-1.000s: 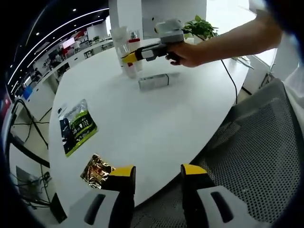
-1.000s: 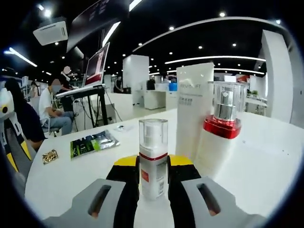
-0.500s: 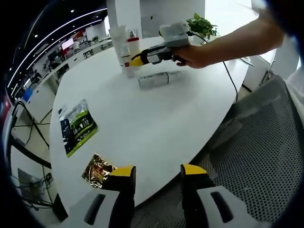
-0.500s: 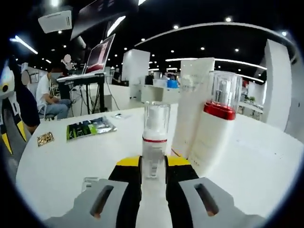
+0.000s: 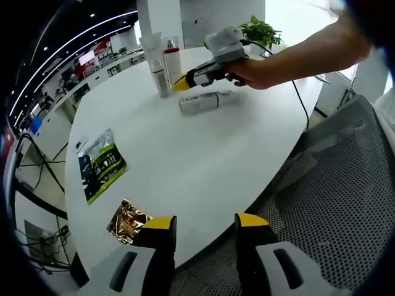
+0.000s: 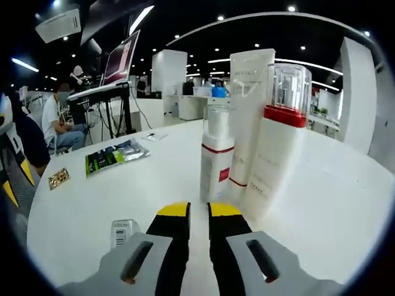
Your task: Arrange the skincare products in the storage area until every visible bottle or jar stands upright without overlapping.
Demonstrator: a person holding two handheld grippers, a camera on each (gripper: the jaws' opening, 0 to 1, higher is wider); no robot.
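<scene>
- Standing upright at centre of the right gripper view: small white pump bottle with a red band and clear cap (image 6: 217, 159), just ahead of the right tongs (image 6: 198, 213), apart from the tips.
- Right tongs: yellow-tipped jaws nearly together with a thin gap, holding nothing; also seen at upper centre of the left gripper view (image 5: 183, 81), held by a person's hand (image 5: 253, 69).
- Tall white carton (image 6: 248, 117), upright, just behind and right of the small bottle.
- Large white bottle with a red collar and clear cap (image 6: 276, 142), upright, right of centre, against the carton.
- Same three items grouped at the top of the left gripper view, small bottle (image 5: 162, 80) nearest.
- White cylindrical bottle lying on its side (image 5: 205, 102), upper centre of the left gripper view; its end shows at lower left of the right gripper view (image 6: 125, 232).
- Green-and-black sachet (image 5: 99, 162), flat, left of frame.
- Gold foil packet (image 5: 128, 221), lower left, beside the left tongs (image 5: 206, 226).
- Left tongs: jaws spread apart, empty, over the edge of the white oval bench (image 5: 185, 160).
- Grey mesh chair (image 5: 333, 203), lower right.
</scene>
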